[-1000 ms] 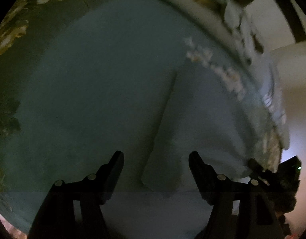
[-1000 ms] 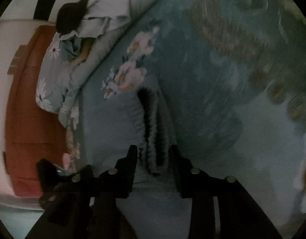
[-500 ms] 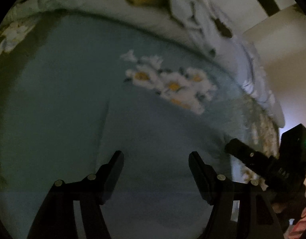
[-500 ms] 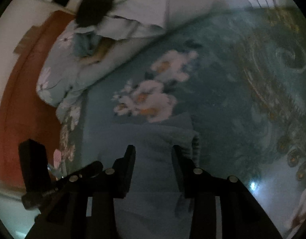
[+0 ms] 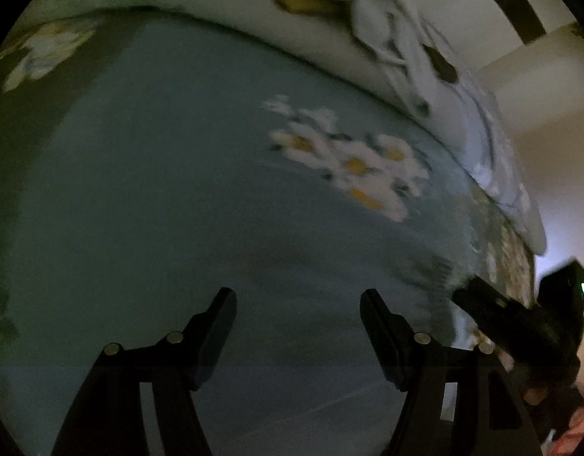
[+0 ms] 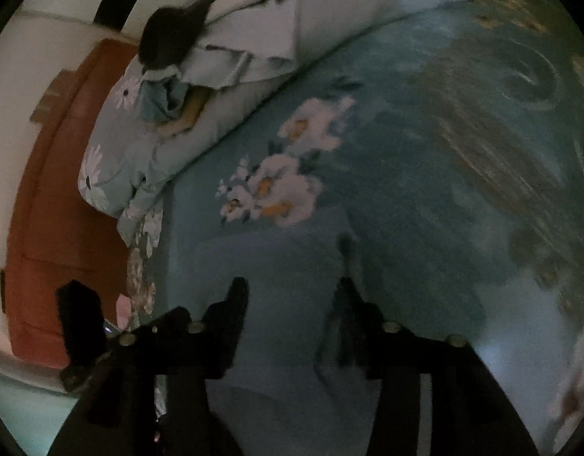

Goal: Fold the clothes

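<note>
Left gripper point(image 5: 298, 300): fingers spread wide apart, nothing between them; it hangs over a blue-grey garment point(image 6: 277, 266) spread flat on the bed, though in the left wrist view the cloth and the bedspread point(image 5: 140, 171) share nearly one colour in dim light, so the garment's edge there cannot be traced with confidence.

Right gripper point(image 6: 292, 300): fingers likewise parted, holding nothing; the garment lies directly beneath and ahead of them, its far edge running toward twelve o'clock and ending just short of a white flower print point(image 6: 280, 186) on the bedspread; a dark vertical fold or seam point(image 6: 345, 250) of the cloth stands just above the right-hand finger at about one o'clock. The right gripper also shows in the left wrist view at four o'clock point(image 5: 482, 296), low beside the bed's edge; the left gripper's body shows in the right wrist view at eight o'clock.

Surroundings: the teal bedspread carries a brown and gold pattern point(image 6: 482, 121) toward two o'clock in the right wrist view; a pale floral pillow or rolled quilt point(image 6: 140, 159) lies along the head of the bed at ten to eleven o'clock, with a heap of loose clothing point(image 6: 223, 57) on top, including a dark item point(image 6: 170, 38); a reddish-brown headboard point(image 6: 49, 209) stands at nine o'clock; pale wall beyond. Left wrist view blurred throughout.
</note>
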A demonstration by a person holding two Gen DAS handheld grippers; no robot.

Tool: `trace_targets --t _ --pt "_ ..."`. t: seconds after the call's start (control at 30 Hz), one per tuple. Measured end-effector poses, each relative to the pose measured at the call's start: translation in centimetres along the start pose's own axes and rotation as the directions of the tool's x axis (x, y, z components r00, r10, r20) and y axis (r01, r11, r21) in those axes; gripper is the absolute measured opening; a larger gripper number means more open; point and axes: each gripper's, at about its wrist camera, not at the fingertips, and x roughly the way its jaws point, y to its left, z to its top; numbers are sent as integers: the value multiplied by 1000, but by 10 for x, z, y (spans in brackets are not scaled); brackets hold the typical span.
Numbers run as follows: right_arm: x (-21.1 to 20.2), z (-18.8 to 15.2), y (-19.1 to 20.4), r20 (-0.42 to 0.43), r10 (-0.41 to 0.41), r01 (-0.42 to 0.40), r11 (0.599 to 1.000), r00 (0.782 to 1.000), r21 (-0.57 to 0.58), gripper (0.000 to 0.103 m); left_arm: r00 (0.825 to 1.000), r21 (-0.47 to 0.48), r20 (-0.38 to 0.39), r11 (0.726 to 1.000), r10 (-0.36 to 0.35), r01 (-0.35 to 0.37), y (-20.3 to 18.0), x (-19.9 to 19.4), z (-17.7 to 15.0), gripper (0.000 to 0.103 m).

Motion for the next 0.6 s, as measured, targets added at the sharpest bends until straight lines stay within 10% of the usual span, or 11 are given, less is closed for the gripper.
trace_targets --t 0.6 --pt "33 -20 -58 -71 154 -128 951 985 282 53 991 -84 -103 994 -84 75 36 31 3 77"
